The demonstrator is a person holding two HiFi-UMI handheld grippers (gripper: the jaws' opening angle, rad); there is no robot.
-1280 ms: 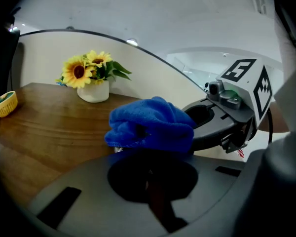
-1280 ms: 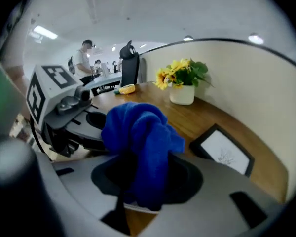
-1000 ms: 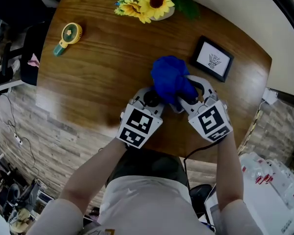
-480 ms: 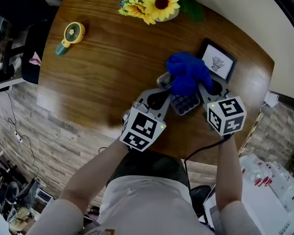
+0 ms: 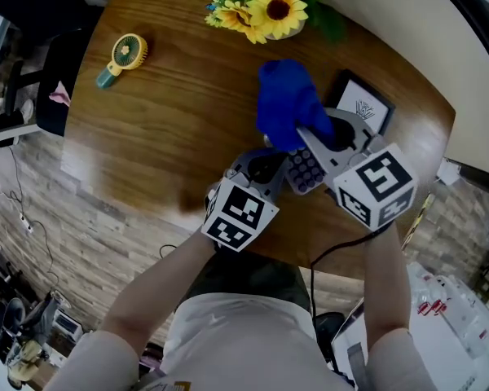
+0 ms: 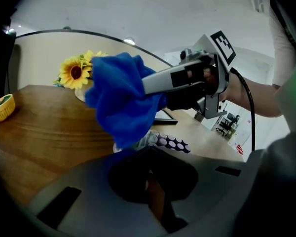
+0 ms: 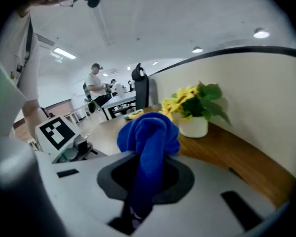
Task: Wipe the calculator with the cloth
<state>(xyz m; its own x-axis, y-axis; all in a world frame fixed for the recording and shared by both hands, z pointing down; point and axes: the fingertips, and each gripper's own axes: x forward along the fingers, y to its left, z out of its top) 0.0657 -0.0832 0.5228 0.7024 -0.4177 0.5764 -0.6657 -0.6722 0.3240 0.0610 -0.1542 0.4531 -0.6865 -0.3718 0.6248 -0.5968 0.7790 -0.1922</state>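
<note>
My right gripper (image 5: 308, 139) is shut on a bunched blue cloth (image 5: 284, 103) and holds it raised over the table, just beyond the calculator (image 5: 303, 170). The calculator is small with round dark keys and lies between the two grippers. My left gripper (image 5: 270, 160) is shut on its near left edge. In the left gripper view the cloth (image 6: 120, 100) hangs from the right gripper (image 6: 164, 87) directly above the calculator's keys (image 6: 166, 143). The right gripper view shows the cloth (image 7: 151, 135) pinched deep between the jaws and bulging out past them.
A vase of sunflowers (image 5: 270, 5) stands at the far edge of the round wooden table (image 5: 171, 112). A black picture frame (image 5: 362, 104) lies right of the cloth. A small yellow and green hand fan (image 5: 124, 58) lies at the far left. A person stands in the background (image 7: 94, 85).
The right gripper swept the cloth to the right across the calculator, then lifted it up and back to the left. The left gripper has barely moved.
</note>
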